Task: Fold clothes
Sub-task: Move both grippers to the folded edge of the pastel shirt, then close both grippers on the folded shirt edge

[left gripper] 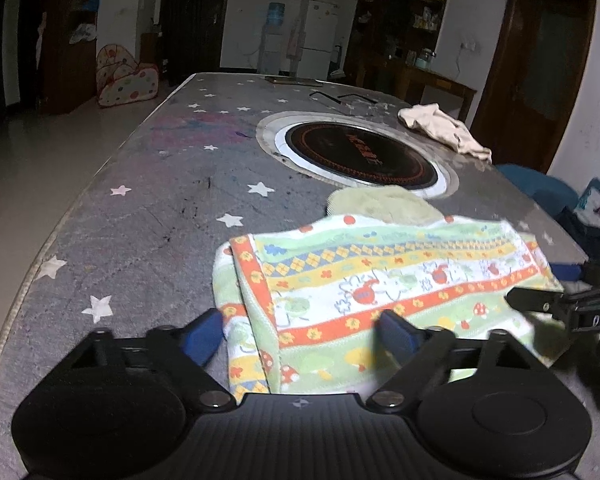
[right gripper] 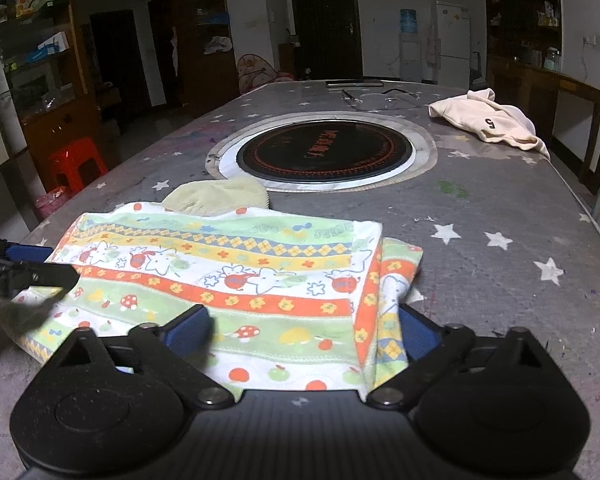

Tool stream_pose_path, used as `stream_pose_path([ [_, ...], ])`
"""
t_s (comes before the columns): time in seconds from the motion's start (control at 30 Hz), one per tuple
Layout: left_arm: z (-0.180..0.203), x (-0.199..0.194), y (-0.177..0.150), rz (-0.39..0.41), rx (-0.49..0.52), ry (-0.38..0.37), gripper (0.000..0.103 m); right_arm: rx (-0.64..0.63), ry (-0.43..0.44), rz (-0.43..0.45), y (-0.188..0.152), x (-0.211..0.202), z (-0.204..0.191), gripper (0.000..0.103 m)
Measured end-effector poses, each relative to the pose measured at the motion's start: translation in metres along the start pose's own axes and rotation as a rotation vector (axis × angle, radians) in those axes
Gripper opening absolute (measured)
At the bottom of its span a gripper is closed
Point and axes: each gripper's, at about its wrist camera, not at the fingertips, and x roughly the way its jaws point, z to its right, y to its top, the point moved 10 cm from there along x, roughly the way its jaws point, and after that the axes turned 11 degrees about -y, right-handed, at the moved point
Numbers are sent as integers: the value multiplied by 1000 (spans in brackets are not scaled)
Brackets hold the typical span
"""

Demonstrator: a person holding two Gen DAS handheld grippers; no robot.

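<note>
A folded patterned garment (left gripper: 380,276) (right gripper: 236,264), with green, yellow and orange stripes and mushroom prints, lies on the grey star-print table (left gripper: 140,220) (right gripper: 500,208). My left gripper (left gripper: 300,332) is open low over its left folded edge, with cloth between the blue fingers (left gripper: 204,336). My right gripper (right gripper: 302,330) is open over its right folded edge, fingers (right gripper: 188,328) wide apart. Each gripper shows at the side of the other's view: the right gripper (left gripper: 540,304) and the left gripper (right gripper: 40,276). A pale yellow cloth (left gripper: 384,204) (right gripper: 220,196) peeks out from behind the garment.
A round black hob (left gripper: 360,152) (right gripper: 324,152) is set into the table's middle. A cream garment (left gripper: 440,128) (right gripper: 488,120) lies crumpled at the far right. A red stool (right gripper: 76,160) stands left of the table and a blue seat (left gripper: 540,184) to its right.
</note>
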Motion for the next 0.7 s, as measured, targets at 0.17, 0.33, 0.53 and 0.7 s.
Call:
stream_pose_path([
  [0.17,-8,-3,5,10,-53,-10,56,13,14,-1,2,-3,0,81],
  [0.33,-19,-9,6,26,-123,8,48,37,15,-9,3,-5,5,56],
  [0.53,-19,-11,5,30,-131,41,51,76,26,-16,4,-5,13,49],
  [0.7,-17,-9,5,30,-134,51,50,91,25,-13,4,-4,14,51],
])
